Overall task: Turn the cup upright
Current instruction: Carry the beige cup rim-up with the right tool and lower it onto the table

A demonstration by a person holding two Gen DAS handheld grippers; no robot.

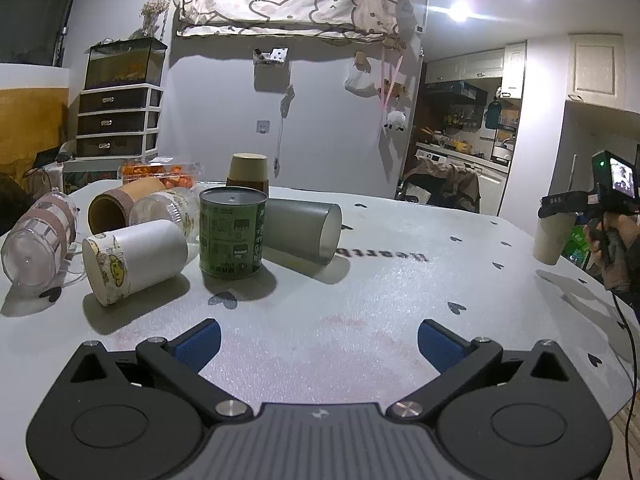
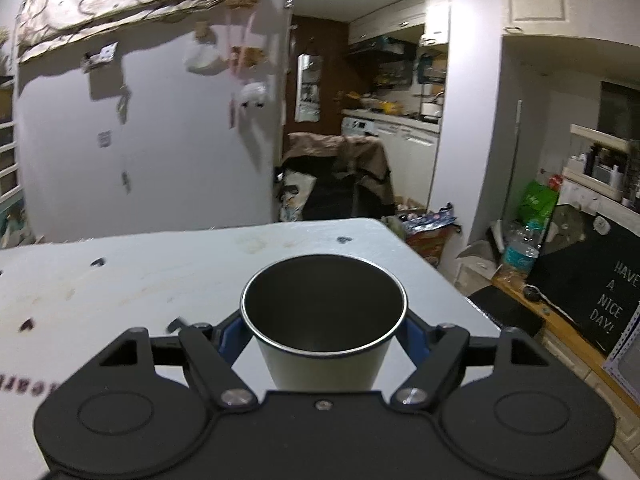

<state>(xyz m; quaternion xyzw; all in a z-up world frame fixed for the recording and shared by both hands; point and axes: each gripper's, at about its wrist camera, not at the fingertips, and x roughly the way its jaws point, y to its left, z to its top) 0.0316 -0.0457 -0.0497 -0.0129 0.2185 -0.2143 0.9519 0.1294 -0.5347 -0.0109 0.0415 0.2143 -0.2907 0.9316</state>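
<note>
My right gripper (image 2: 324,330) is shut on a pale steel cup (image 2: 324,344) with a dark inside. The cup stands mouth up between the blue pads, near the table's right edge. In the left wrist view the same cup (image 1: 554,236) shows at the far right, held a little above the table by the right gripper (image 1: 568,206). My left gripper (image 1: 318,340) is open and empty, low over the table's front. Several other cups lie on their sides at the left: a white cup with a cartoon band (image 1: 134,258) and a grey cup (image 1: 302,232).
A green can (image 1: 232,232) stands among the lying cups, with a clear plastic cup (image 1: 38,240), a brown paper cup (image 1: 120,206) and an upside-down tan cup (image 1: 248,172) behind. The white table (image 2: 160,272) ends close to the right; clutter lies on the floor beyond.
</note>
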